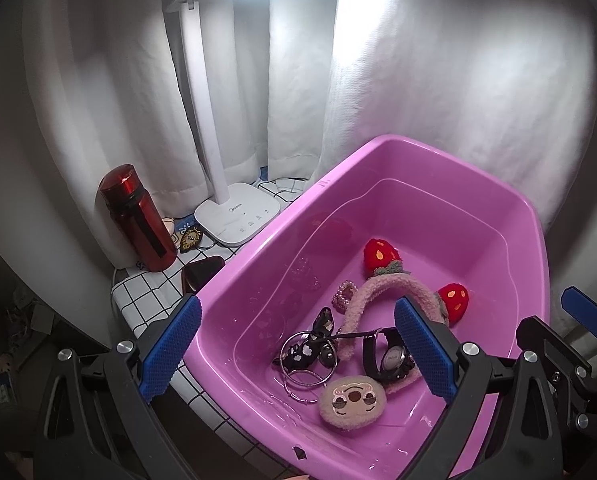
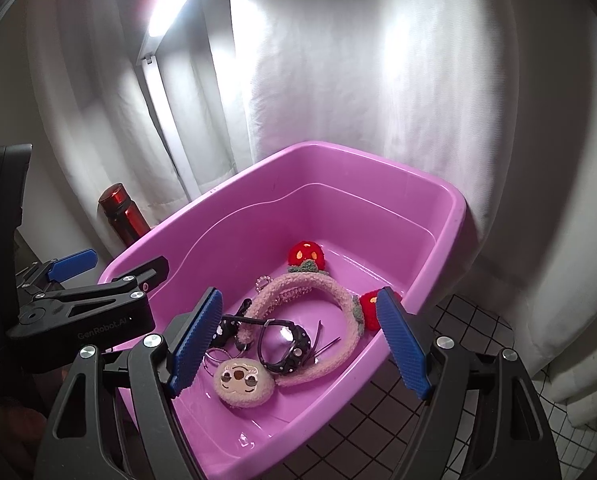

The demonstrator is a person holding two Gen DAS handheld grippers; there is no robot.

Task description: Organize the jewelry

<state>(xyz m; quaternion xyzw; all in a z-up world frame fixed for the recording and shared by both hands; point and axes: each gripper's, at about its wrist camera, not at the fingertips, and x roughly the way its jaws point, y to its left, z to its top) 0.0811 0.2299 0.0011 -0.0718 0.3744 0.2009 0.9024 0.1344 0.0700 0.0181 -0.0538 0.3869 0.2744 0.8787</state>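
Note:
A pink plastic tub (image 1: pixel 338 184) (image 2: pixel 378 160) holds the jewelry. Inside lie a fuzzy pink headband with red strawberries (image 1: pixel 378 286) (image 2: pixel 298 282), a black watch (image 1: pixel 390 358) (image 2: pixel 288 346), a round plush face (image 1: pixel 352 400) (image 2: pixel 243 383), metal hoops (image 1: pixel 302 364), a black bow clip (image 1: pixel 318 330) and a bead bracelet (image 1: pixel 344 294). My left gripper (image 1: pixel 298 356) is open and empty above the tub's near left side. My right gripper (image 2: pixel 298 344) is open and empty above the near right side.
A red bottle (image 1: pixel 138 220) (image 2: pixel 122 214), a white lamp base (image 1: pixel 238 218) and small items stand on the checked cloth (image 1: pixel 146 296) left of the tub. White curtains (image 1: pixel 438 100) hang behind. The left gripper's body (image 2: pixel 82 312) shows in the right wrist view.

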